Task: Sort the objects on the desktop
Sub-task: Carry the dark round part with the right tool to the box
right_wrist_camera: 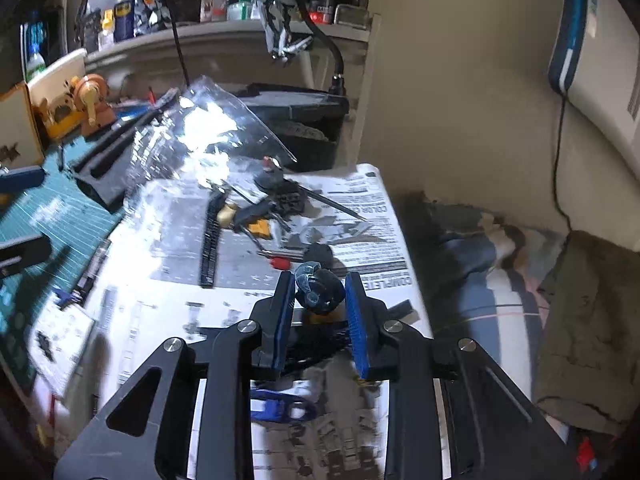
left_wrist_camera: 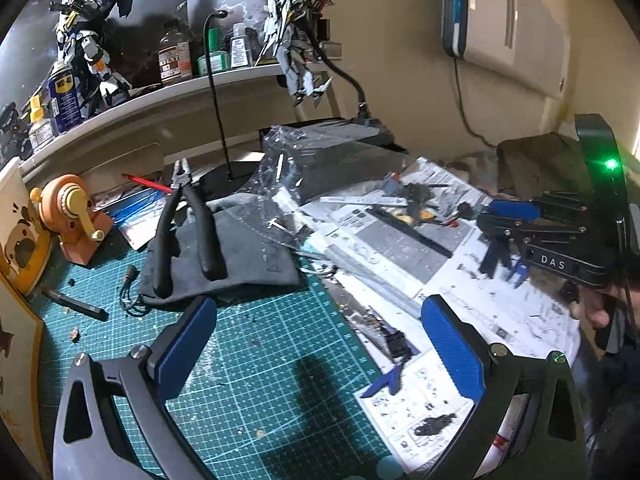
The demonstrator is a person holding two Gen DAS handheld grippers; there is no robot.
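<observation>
The counter is crowded. A green cutting mat [left_wrist_camera: 256, 364] covers its left part, and printed instruction sheets [left_wrist_camera: 404, 240] are spread over the right. Black-handled pliers [left_wrist_camera: 188, 228] lie on a dark grey cloth pouch [left_wrist_camera: 244, 256] at the mat's far edge, with an orange hand-crank pencil sharpener [left_wrist_camera: 76, 216] to the left and a crumpled clear plastic bag [left_wrist_camera: 304, 176] behind. A shelf [left_wrist_camera: 132, 108] along the wall carries a WD-40 can [left_wrist_camera: 62, 96], bottles and white robot models [left_wrist_camera: 90, 40]; a white and blue appliance [left_wrist_camera: 504, 28] hangs on the beige wall.

The left claw [left_wrist_camera: 316, 360] hovers over the mat, its blue pads wide apart, holding nothing. The right claw [right_wrist_camera: 320, 312] sits low over the sheets — its pads close around a small dark rounded part [right_wrist_camera: 322, 290] with a pale blue curved piece, which lies between them near the tips. Whether both pads touch it cannot be told.
</observation>
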